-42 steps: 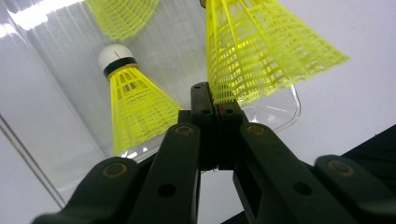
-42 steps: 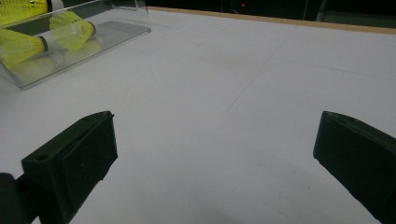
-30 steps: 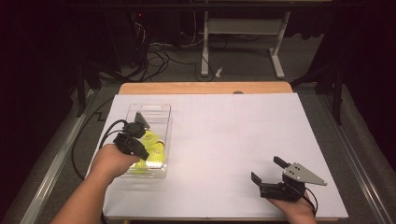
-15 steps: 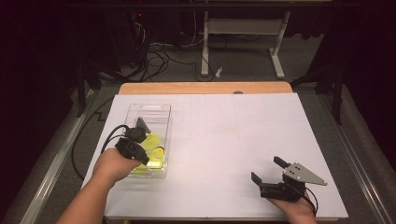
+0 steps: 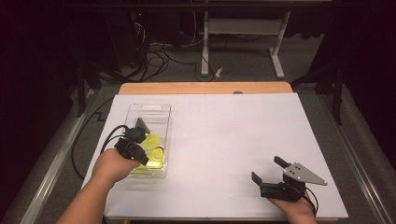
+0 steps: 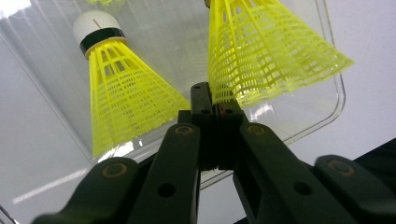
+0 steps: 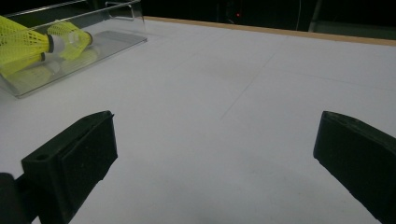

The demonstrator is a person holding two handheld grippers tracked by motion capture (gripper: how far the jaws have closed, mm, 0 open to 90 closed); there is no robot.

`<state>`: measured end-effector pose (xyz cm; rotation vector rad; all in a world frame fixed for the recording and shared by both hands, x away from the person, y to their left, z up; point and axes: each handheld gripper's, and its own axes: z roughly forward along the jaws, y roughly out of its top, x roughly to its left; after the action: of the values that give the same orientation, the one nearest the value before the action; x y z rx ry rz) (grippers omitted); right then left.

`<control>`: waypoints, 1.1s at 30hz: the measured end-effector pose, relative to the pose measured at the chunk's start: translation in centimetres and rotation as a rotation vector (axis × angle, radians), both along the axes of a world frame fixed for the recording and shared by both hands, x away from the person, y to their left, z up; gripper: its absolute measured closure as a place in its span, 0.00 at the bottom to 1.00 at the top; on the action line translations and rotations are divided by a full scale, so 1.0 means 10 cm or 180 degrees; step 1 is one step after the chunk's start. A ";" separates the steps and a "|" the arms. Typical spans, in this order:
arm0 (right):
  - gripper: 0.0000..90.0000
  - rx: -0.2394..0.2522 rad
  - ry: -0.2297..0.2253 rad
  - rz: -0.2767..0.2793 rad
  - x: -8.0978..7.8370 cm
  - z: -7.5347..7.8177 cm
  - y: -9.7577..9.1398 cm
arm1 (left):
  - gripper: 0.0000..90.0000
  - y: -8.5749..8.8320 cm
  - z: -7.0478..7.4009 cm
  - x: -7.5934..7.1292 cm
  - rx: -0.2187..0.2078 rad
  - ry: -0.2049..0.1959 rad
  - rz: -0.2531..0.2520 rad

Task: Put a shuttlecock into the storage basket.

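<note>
Since a second ago my left gripper (image 6: 212, 100) has drawn back a little toward the near end of the clear plastic tray (image 5: 164, 122), jaws pinched on the mesh skirt of a yellow shuttlecock (image 6: 261, 56). Another shuttlecock (image 6: 116, 88), white-capped with a black band, lies beside it. My right gripper (image 5: 272, 169) rests wide apart on the white sheet (image 5: 233, 135).

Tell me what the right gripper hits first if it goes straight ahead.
Probably nothing: the right gripper points over bare table. The box of shuttlecocks sits well off to one side, though depth is unclear.
</note>
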<state>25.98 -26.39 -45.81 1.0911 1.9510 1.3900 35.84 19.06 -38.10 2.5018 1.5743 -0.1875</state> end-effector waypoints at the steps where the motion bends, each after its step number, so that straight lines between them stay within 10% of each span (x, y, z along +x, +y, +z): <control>1: 0.00 -0.0003 -0.0002 -0.0001 0.00 0.00 0.00 | 1.00 0.00 0.00 0.00 -0.0001 -0.0005 -0.0010; 33: 0.00 0.0001 0.0005 0.0012 0.00 0.00 0.00 | 0.99 -0.08 -0.25 -0.03 0.0224 0.0144 0.0053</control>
<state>25.99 -26.35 -45.81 1.0896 1.9549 1.3919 35.58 18.30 -40.55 2.5537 1.6464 -0.1908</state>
